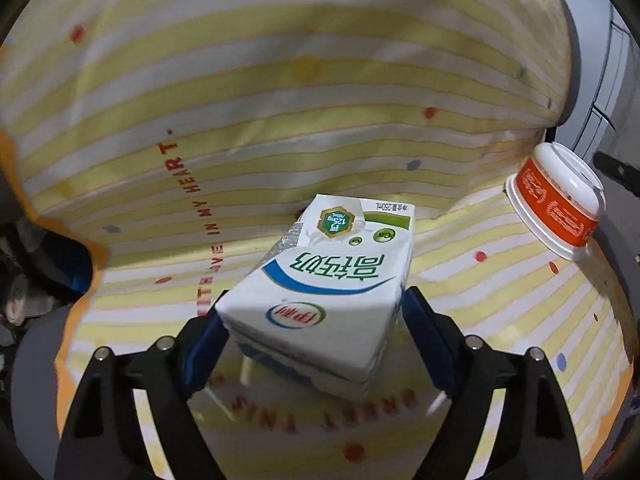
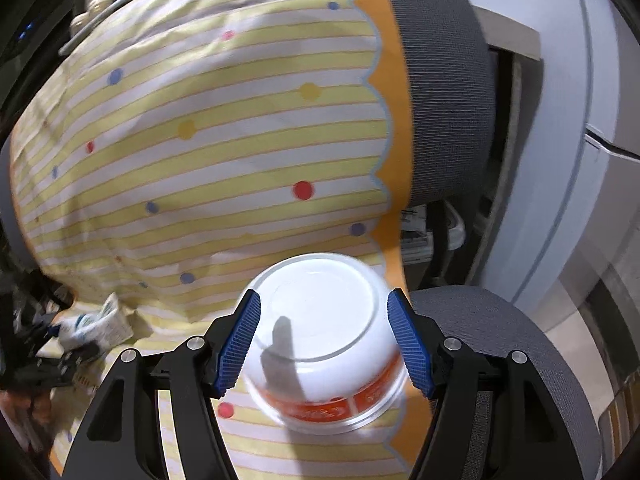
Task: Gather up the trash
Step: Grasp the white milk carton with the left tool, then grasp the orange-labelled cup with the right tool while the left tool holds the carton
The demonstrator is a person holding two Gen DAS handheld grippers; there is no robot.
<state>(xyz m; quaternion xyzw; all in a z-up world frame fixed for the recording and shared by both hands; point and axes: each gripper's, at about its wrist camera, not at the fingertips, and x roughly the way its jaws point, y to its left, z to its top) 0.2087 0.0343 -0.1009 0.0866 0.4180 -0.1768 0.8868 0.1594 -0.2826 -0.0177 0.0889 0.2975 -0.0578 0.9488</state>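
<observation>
Milk carton (image 1: 324, 292) sits pinched between the left gripper (image 1: 312, 320) pads over the striped cloth (image 1: 240, 100).

Right view: right gripper (image 2: 324, 340) brackets the yoghurt cup (image 2: 324, 336), apparently clamped, blur permitting. Pickup step; next, carry both to a bin, unseen.

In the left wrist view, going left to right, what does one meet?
Red vertical lettering on the striped cloth → milk carton in the left claw → orange-banded white cup.
</observation>
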